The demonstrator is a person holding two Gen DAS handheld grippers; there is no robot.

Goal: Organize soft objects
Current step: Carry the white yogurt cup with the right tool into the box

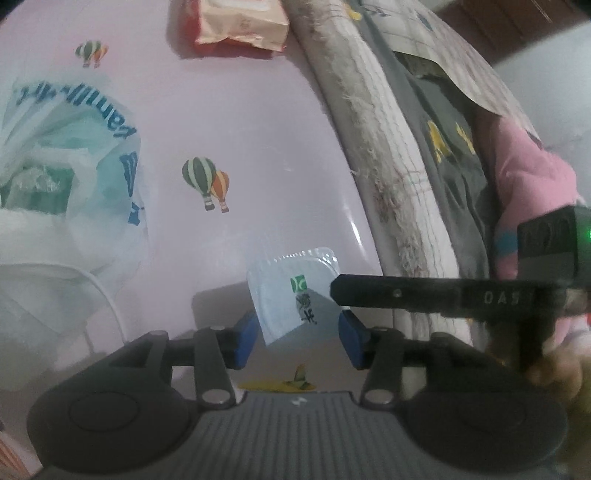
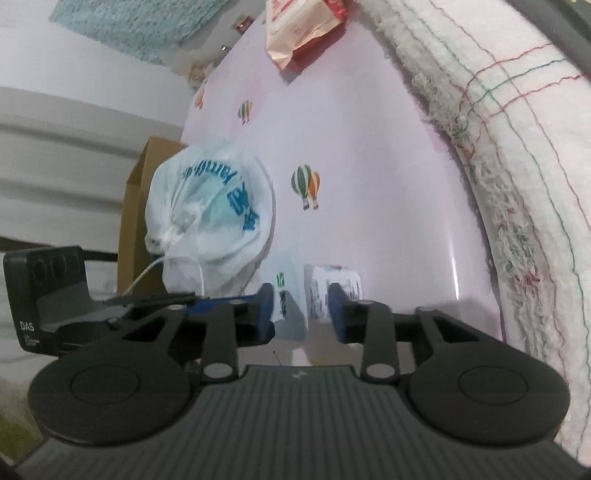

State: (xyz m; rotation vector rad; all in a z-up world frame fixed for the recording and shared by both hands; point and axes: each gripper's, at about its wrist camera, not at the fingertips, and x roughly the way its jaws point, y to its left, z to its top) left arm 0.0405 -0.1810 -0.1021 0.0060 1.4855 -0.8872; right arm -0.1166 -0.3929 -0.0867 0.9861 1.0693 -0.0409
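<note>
Low centre in both views, we see a small clear-wrapped packet (image 1: 291, 291) on the pink tabletop (image 1: 221, 122) between the spread left tongs (image 1: 298, 338) and spread right tongs (image 2: 302, 314), neither pinching it, while the tied plastic bag (image 2: 210, 218) and orange pack (image 1: 240, 26) lie unsorted, so we judge most work remains

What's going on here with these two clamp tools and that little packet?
A person is tidying soft things on a pink table, a gripper in each hand. The left gripper and right gripper both point at a small tissue packet; it sits between their blue fingers, which look spread and not pressing it. A plastic bag, a wipes pack and a folded blanket lie nearby.
</note>
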